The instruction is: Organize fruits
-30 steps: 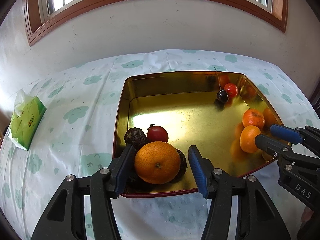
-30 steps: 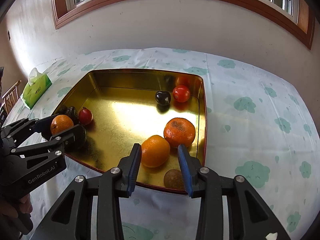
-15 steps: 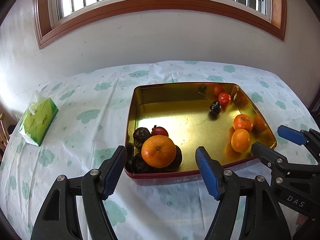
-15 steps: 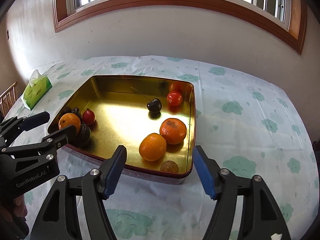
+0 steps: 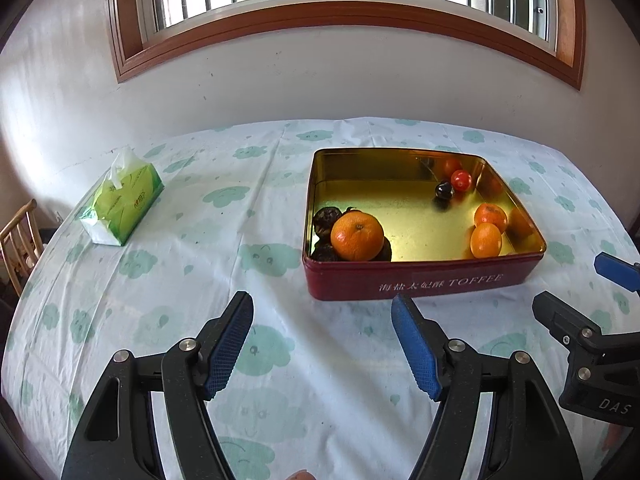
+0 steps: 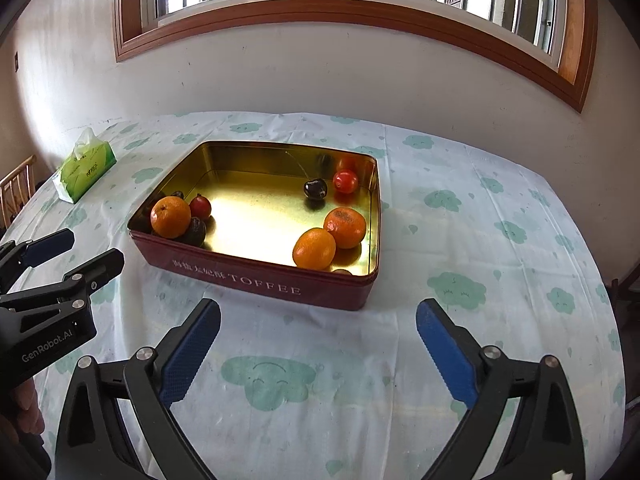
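A red toffee tin [image 5: 420,284] with a gold inside stands on the tablecloth. In its near left corner a large orange [image 5: 357,236] rests on dark fruits [image 5: 327,218]. Two smaller oranges [image 6: 314,248] [image 6: 345,227] lie at the right side. A dark cherry [image 6: 315,189] and a cherry tomato [image 6: 345,181] sit at the back. My left gripper [image 5: 322,304] hangs open and empty in front of the tin. My right gripper [image 6: 320,306] is also short of the tin, its jaws opening wide with nothing between them.
A green tissue pack [image 5: 122,204] lies on the table's left side. A wooden chair [image 5: 18,236] stands past the left edge. A white wall with a window rises behind the table. Each gripper shows at the side of the other's view.
Both grippers have drawn back and up from the tin. The left jaws flanked the large orange and the right jaws a small one; both have spread wide and now frame bare cloth.
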### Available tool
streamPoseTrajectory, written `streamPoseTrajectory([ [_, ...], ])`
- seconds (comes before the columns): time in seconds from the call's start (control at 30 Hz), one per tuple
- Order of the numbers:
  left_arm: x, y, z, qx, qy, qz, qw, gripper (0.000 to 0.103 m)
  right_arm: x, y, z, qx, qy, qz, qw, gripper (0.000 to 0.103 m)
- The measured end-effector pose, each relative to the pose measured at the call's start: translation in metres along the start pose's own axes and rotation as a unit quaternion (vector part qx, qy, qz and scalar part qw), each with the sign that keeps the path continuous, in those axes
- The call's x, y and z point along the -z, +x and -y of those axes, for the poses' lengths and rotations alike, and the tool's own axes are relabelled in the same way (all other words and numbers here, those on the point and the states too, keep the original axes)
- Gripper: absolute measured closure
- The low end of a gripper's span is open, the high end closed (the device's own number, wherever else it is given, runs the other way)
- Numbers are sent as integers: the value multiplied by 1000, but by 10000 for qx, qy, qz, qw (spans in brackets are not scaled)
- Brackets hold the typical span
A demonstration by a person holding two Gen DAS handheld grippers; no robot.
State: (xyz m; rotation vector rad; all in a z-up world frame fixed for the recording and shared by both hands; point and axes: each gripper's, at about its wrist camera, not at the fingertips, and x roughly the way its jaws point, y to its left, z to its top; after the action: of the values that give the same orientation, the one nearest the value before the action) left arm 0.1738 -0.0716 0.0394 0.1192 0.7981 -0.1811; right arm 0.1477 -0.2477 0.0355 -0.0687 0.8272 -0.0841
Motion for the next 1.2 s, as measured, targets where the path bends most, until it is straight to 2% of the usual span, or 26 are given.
streamPoseTrajectory([
  [0.13, 11, -2, -4, -65, -112, -97, 9999, 31, 10, -4, -3, 65, 12, -82, 9999, 2],
  [0.4, 24, -4, -5, -196, -216, -215, 9993, 31, 22, -8, -5, 155, 115, -237, 9995, 1],
  [1.2, 27, -8, -5, -262, -210, -252, 9991, 31, 31, -11, -6, 158, 123, -293, 9994, 1],
])
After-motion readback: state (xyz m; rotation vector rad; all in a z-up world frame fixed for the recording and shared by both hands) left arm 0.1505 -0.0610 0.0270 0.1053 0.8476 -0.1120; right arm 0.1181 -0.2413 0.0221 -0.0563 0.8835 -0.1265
